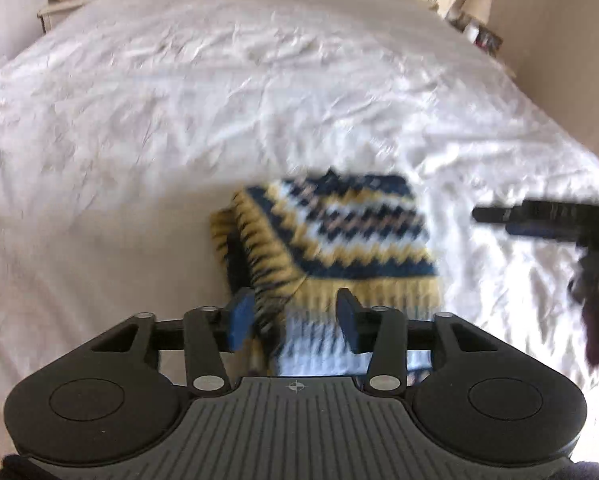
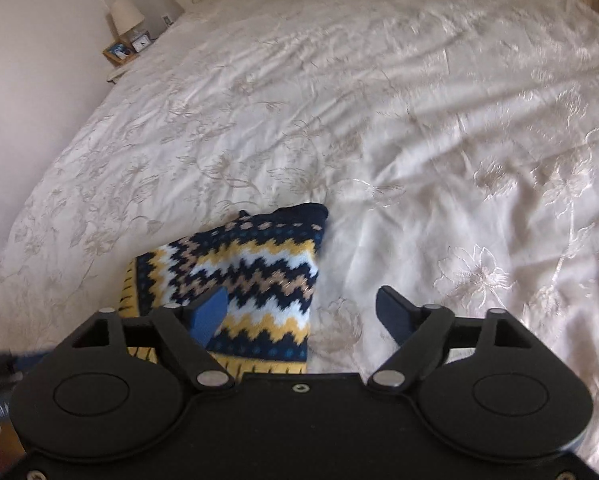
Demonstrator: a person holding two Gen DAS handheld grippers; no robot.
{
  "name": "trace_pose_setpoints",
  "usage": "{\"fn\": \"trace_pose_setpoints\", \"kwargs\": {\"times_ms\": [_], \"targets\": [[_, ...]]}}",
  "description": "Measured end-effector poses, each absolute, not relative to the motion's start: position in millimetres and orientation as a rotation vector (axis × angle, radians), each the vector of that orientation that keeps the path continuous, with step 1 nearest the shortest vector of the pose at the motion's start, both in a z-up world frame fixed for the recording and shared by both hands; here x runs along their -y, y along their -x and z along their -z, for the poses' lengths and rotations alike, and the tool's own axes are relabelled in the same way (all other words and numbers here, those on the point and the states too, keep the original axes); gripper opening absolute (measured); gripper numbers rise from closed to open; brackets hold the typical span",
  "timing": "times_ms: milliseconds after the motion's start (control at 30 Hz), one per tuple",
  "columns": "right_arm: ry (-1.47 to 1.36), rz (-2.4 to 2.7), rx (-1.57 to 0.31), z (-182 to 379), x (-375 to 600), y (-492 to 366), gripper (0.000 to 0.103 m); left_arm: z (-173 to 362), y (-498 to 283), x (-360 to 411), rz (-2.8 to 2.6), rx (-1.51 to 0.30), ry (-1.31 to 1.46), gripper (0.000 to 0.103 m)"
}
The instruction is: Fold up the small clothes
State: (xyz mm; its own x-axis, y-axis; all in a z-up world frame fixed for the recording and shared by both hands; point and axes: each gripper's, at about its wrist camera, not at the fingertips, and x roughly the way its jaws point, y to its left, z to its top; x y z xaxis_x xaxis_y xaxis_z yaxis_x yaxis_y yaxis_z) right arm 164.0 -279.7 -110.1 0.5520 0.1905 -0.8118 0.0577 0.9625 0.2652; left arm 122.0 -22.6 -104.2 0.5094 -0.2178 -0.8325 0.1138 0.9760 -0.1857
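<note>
A small knitted sweater (image 1: pixel 339 232) with navy, yellow, white and tan zigzag bands lies folded on the white bedspread (image 1: pixel 179 120). My left gripper (image 1: pixel 295 316) hangs just above its near yellow hem. The jaws stand apart and the knit shows between the blue pads (image 1: pixel 241 316), which do not press on it. In the right wrist view the sweater (image 2: pixel 259 280) lies at lower left. My right gripper (image 2: pixel 303 312) is wide open. Its left pad (image 2: pixel 211 312) is over the sweater's right part and its other finger is over bare bedspread. In the left wrist view the right gripper (image 1: pixel 499 216) shows blurred to the sweater's right.
The embroidered bedspread (image 2: pixel 459 160) fills both views. A bedside table with a lamp (image 2: pixel 127 16), a clock and a photo frame (image 2: pixel 117 52) stands at the far left corner. Another table with frames (image 1: pixel 483 36) is at the far right. A headboard runs along the far edge.
</note>
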Motion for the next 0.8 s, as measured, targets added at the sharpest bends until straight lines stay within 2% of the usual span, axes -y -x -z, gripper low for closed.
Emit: {"fn": "trace_pose_setpoints", "kwargs": {"times_ms": [67,100,267,333,800], "targets": [[-0.254,-0.082,-0.972,104.8,273.8,-156.0,0.086,98.6,-124.2,33.4,0.221,-1.01,0.115,0.062],[-0.246,-0.083,-0.972,102.8,270.9,-151.9,0.09,96.0,-124.0,38.5,0.221,-1.005,0.106,0.068],[-0.213,-0.1,-0.971,94.7,258.5,-129.3,0.101,89.0,-115.9,51.3,0.192,-1.007,0.087,0.076],[-0.212,-0.121,-0.98,93.3,255.0,-122.2,0.102,87.6,-113.0,54.0,0.18,-1.01,0.099,0.092],[-0.184,-0.121,-0.985,81.9,240.8,-86.8,0.102,83.9,-83.5,48.9,0.056,-1.02,0.148,0.094]]}}
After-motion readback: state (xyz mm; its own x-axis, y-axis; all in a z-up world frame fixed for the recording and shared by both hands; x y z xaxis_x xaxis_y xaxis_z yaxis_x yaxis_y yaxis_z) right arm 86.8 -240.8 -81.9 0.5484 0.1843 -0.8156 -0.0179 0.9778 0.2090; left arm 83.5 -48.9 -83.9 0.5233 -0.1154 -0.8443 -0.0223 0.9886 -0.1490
